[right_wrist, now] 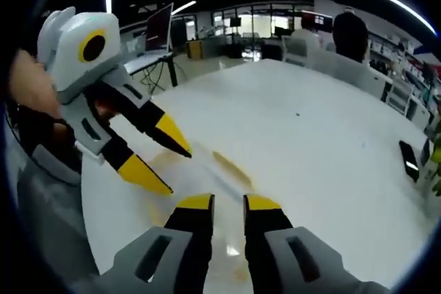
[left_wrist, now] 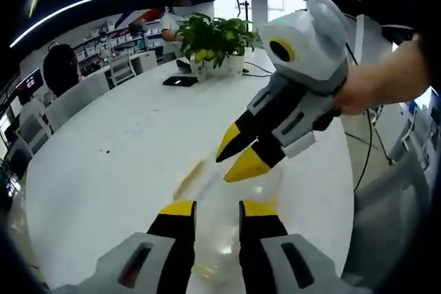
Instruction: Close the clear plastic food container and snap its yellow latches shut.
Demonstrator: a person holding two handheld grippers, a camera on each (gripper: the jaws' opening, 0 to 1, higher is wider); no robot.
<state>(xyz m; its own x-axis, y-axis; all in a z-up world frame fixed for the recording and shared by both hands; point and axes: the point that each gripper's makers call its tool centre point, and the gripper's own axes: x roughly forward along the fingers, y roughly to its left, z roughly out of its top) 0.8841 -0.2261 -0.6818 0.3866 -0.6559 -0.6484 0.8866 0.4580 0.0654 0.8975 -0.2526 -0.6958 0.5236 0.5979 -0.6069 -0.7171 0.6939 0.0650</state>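
In the left gripper view, the left gripper, grey-bodied with black jaws tipped in yellow, rises from the bottom edge with a narrow gap between its tips and nothing held in it. Just past those tips lies the clear plastic food container on the large white oval table. It is blurred and nearly see-through, so its outline is hard to trace. One yellow latch shows as a smeared streak slanting up and to the right, along the container's near-left edge. The right gripper reaches in from the upper right, a hand behind it, its jaws parted a little and pointing down at the container's far side; whether they touch it cannot be told. A leafy green potted plant stands at the table's far end.

In the right gripper view, the right gripper shows the same slim gap, the container beyond its tips.
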